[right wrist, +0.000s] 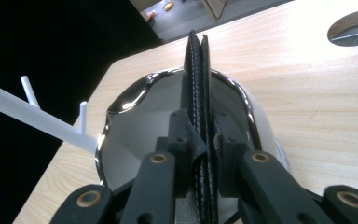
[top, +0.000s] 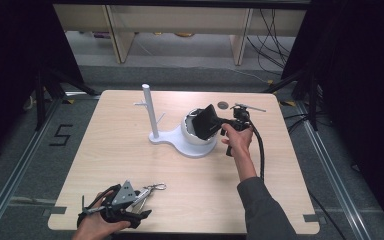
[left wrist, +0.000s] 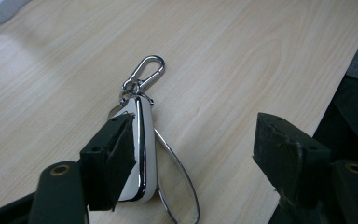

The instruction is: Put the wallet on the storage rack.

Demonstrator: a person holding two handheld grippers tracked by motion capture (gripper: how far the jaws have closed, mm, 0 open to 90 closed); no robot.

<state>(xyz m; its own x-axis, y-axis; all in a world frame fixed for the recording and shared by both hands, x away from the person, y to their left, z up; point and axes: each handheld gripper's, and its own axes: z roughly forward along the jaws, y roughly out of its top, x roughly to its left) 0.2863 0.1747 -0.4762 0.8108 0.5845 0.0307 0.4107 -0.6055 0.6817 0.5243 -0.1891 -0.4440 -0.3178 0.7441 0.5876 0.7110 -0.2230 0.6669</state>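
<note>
My right gripper [top: 220, 125] is shut on a black leather wallet [top: 208, 121] and holds it edge-up, tilted over the white chrome-rimmed bowl [top: 190, 137]. In the right gripper view the wallet [right wrist: 198, 84] stands pinched between the pads of the right gripper [right wrist: 206, 140], above the bowl's rim [right wrist: 243, 100]. My left gripper [top: 141, 200] rests near the table's front left corner. Its jaws stand wide open in the left gripper view, where a white key fob [left wrist: 143, 154] with a silver carabiner [left wrist: 148, 70] lies on the table against the left pad of the left gripper [left wrist: 196, 144].
The bowl shares a white base with an upright pegged pole [top: 150, 110], which also crosses the right gripper view as the pole [right wrist: 28, 112]. A round hole [top: 223, 105] sits in the table behind the bowl. The right gripper's black cable [top: 260, 150] trails toward the front.
</note>
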